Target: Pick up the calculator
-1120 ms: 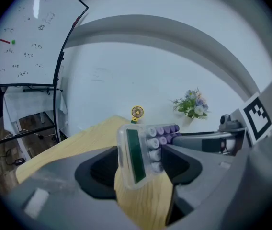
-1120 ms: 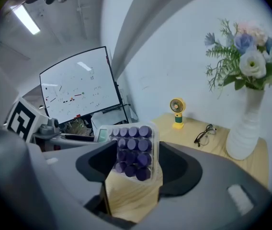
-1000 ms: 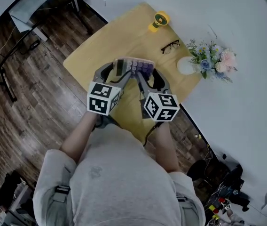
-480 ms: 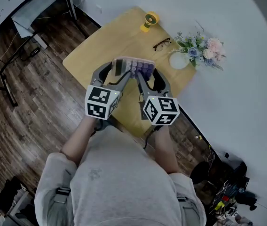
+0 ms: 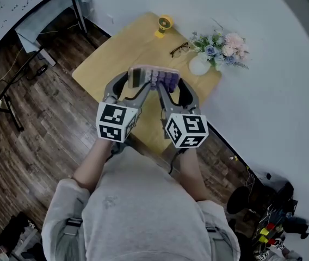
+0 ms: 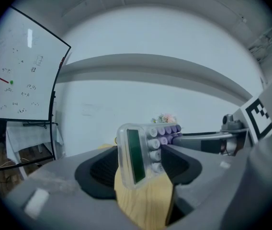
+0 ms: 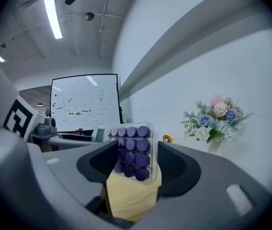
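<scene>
**Item: calculator [image 5: 153,78].** Clear case, green display at one end, rows of round purple keys at the other. Location: in the air above the near part of the surface [image 5: 103,64], touching nothing but the tongs. It lies crosswise in front of the person, display end to their left.

**Left tongs [image 5: 133,86].** Clamped on the display end, with the dark pads either side of the case. The left gripper view shows the display panel standing between them and bare wood below.

**Right tongs [image 5: 171,86].** Clamped on the key end. The right gripper view shows the purple keys filling the gap between the pads.

**Reason for hold (judged).** One grip at each end shares the load and stops a long, smooth case from swinging or slipping. Both tools point nearly level, which keeps the case flat.

**Task status (judged).** The pick-up is essentially done. The main risk is uneven squeeze letting one end slide.

**Other stock, far edge of surface, untouched.** Small yellow fan [image 5: 163,25], spectacles [image 5: 179,49], white vase of flowers [image 5: 215,50].

**Surroundings.** Whiteboard [image 6: 16,71], dark wooden floor [image 5: 29,129].
</scene>
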`<action>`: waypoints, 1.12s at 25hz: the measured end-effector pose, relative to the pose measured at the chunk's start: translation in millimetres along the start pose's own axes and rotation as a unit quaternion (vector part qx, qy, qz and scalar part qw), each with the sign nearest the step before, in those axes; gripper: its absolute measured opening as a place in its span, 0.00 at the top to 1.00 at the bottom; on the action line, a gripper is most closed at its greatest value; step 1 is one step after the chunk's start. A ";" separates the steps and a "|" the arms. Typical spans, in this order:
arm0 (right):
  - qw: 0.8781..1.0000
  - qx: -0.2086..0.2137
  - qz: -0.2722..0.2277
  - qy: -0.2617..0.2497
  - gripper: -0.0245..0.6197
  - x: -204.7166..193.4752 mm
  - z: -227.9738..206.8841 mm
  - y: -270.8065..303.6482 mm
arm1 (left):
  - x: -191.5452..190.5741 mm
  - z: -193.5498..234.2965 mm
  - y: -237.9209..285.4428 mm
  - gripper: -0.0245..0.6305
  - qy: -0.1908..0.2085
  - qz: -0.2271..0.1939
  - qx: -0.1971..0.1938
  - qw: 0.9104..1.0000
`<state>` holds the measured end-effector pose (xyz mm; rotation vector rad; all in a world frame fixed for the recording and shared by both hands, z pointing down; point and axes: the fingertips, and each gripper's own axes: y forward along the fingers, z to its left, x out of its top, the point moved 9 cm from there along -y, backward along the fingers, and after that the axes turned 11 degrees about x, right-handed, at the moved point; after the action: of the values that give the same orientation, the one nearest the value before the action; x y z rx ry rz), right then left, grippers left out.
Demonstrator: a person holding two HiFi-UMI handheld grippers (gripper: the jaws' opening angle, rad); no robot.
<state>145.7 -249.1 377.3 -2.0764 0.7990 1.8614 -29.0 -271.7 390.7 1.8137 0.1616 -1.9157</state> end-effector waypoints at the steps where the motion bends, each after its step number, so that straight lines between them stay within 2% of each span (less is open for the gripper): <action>1: 1.000 -0.001 -0.005 -0.002 0.58 1.9 1.6 -4.4 | 2.4 -2.9 -3.1 0.51 0.003 -0.005 -0.001 1.000; 11: 0.998 -0.021 -0.053 -0.019 0.58 20.1 17.0 -51.5 | 25.9 -32.5 -33.6 0.52 0.014 -0.045 -0.021 0.999; 28: 0.991 -0.043 -0.115 -0.043 0.58 40.3 35.2 -130.8 | 50.9 -88.8 -83.2 0.52 0.049 -0.110 -0.048 0.992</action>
<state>188.5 -132.9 309.2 -2.0249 0.4432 1.8720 16.3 -176.3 311.7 1.8924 0.4975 -1.9274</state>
